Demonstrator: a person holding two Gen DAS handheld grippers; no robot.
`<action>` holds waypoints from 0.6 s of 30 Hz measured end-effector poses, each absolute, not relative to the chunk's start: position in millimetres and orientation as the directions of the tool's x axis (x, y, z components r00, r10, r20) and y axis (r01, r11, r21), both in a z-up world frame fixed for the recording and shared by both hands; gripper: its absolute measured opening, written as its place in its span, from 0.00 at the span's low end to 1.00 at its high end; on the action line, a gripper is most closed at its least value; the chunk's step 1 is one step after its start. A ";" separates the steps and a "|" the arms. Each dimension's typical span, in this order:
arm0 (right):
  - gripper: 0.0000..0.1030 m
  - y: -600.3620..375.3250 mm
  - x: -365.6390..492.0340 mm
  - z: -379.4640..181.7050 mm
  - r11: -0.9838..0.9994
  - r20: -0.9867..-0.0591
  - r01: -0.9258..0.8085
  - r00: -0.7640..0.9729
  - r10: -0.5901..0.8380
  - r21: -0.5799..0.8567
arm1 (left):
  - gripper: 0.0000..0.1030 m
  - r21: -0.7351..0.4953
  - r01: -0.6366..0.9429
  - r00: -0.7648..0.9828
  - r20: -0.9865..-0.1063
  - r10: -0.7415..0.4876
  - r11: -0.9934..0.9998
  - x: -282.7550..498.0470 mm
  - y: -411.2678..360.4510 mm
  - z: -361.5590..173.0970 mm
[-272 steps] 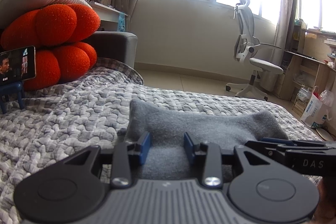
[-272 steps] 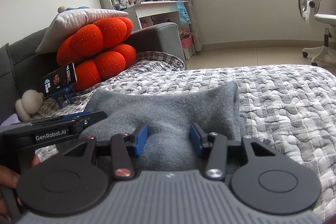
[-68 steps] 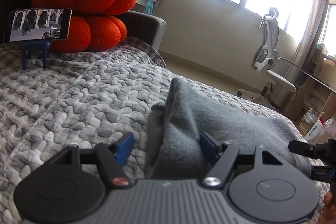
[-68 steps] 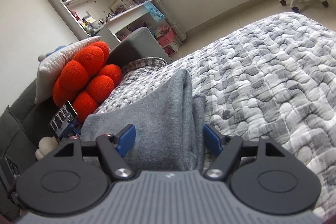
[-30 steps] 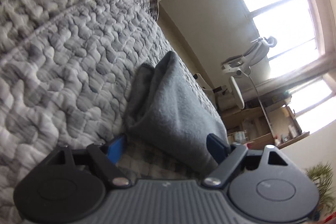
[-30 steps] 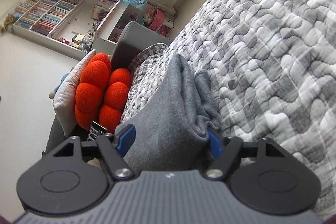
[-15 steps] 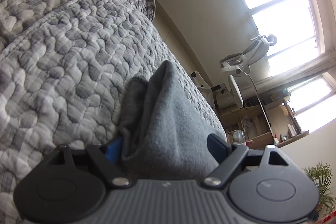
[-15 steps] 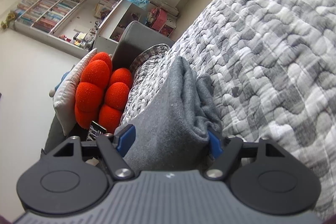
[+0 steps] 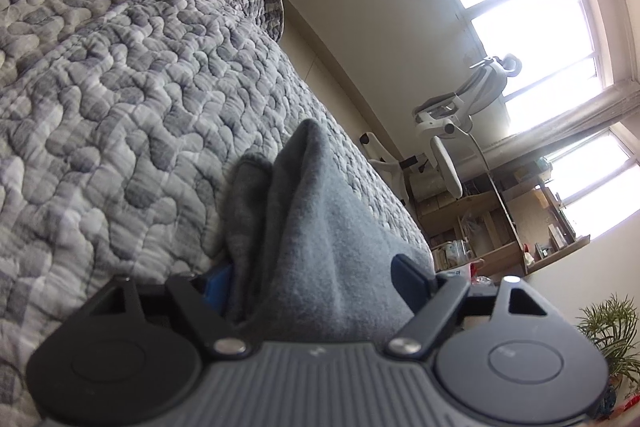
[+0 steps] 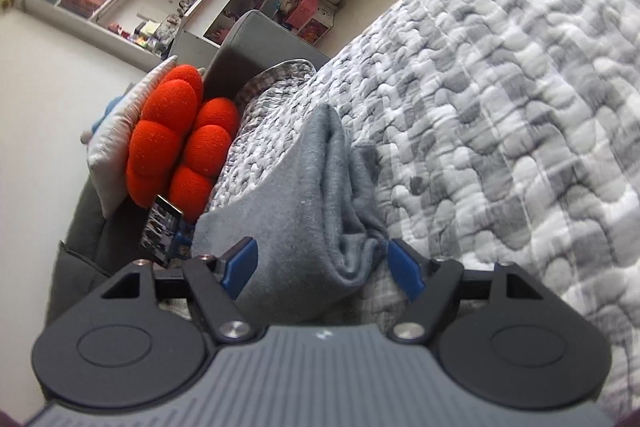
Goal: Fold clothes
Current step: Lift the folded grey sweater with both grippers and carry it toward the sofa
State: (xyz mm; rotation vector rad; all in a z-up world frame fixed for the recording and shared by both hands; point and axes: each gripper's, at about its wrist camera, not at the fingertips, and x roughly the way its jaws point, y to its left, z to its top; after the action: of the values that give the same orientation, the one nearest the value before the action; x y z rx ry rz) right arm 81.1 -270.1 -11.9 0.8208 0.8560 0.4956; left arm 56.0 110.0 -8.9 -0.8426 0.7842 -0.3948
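Note:
A folded grey fleece garment [image 9: 312, 187] lies on the grey quilted bed cover [image 9: 140, 107]. My left gripper [image 9: 310, 271] is rolled on its side and straddles one end of the stack; its jaws are closing with the cloth between them, and the blue left pad is half hidden behind the cloth's edge. In the right wrist view the same garment [image 10: 304, 187] runs away from my right gripper [image 10: 320, 247]. That gripper stands open around the garment's other end, with a small gap at the right pad.
The quilt [image 10: 500, 107] spreads wide to the right. An orange bobble cushion [image 10: 172, 143], a white pillow and a phone on a blue stand [image 10: 162, 231] sit by the sofa arm. Beyond the bed are an office chair [image 9: 460, 131], a desk and a potted plant [image 9: 608, 327].
My left gripper has slid forward, so the garment's end, just ahead of the jaws a second ago, now lies between them. The right gripper's view has barely shifted.

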 end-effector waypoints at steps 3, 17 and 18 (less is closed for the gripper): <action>0.76 -264.5 86.7 -12.2 0.604 -0.468 -0.076 0.560 0.684 0.793 | 0.79 -0.772 0.015 0.657 -0.471 -0.588 0.635 53.4 112.9 -10.6; 0.91 -239.7 129.0 -8.8 0.639 -0.457 -0.228 0.530 0.715 0.735 | 0.79 -0.770 0.016 0.655 -0.473 -0.589 0.637 72.8 109.9 -8.1; 0.91 -237.4 128.2 -9.1 0.642 -0.456 -0.236 0.532 0.713 0.729 | 0.79 -0.769 0.021 0.657 -0.471 -0.589 0.639 73.3 108.4 -7.9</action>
State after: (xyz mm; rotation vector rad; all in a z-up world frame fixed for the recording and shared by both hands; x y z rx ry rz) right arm 128.2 -237.4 -9.1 0.6564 0.8248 0.6168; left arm 73.3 108.4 -7.9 -0.8135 0.7877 -0.3922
